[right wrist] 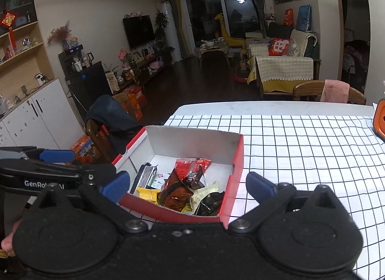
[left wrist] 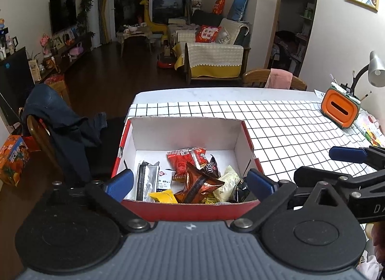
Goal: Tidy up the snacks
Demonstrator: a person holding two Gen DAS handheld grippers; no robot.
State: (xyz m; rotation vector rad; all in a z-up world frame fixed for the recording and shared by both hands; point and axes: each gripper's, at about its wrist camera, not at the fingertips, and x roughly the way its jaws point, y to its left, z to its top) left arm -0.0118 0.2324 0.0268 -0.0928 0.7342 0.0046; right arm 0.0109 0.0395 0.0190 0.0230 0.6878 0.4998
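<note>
Room: dim living room lying beyond the table, with a sofa (left wrist: 214, 51) under a cream and yellow throw and a dark television (right wrist: 138, 31) hanging on the far wall.
Left gripper: the left gripper (left wrist: 190, 182) is standing with its blue-tipped fingers spread wide, one fingertip (left wrist: 121, 180) lying over the near left corner of the box and the other over the near right corner; nothing is sitting between them.
Right gripper: the right gripper (right wrist: 187, 183) is also gaping wide and carrying nothing, its left fingertip (right wrist: 115, 185) hanging just beside the box's left wall and its right one hovering over the tablecloth.
Box: the red box (left wrist: 182, 210) with a white inside is sitting open-topped on the table near its left edge, directly ahead of both grippers.
Snacks: the snacks are lying in a loose heap in the near half of the box, among them a silver and black stick pack (left wrist: 145, 182), a red packet (left wrist: 184, 161), a shiny brown bag (left wrist: 199, 183), a yellow packet (left wrist: 163, 195) and a pale cream packet (left wrist: 228, 183).
Table: the black-grid tablecloth (left wrist: 288, 121) is covering most of the table.
Far side: an orange container (left wrist: 340, 110) is standing well apart from the box, by a grey lamp (left wrist: 375, 69).
Chair: a wooden chair (right wrist: 96, 135) draped with dark clothing is standing just left of the table.
</note>
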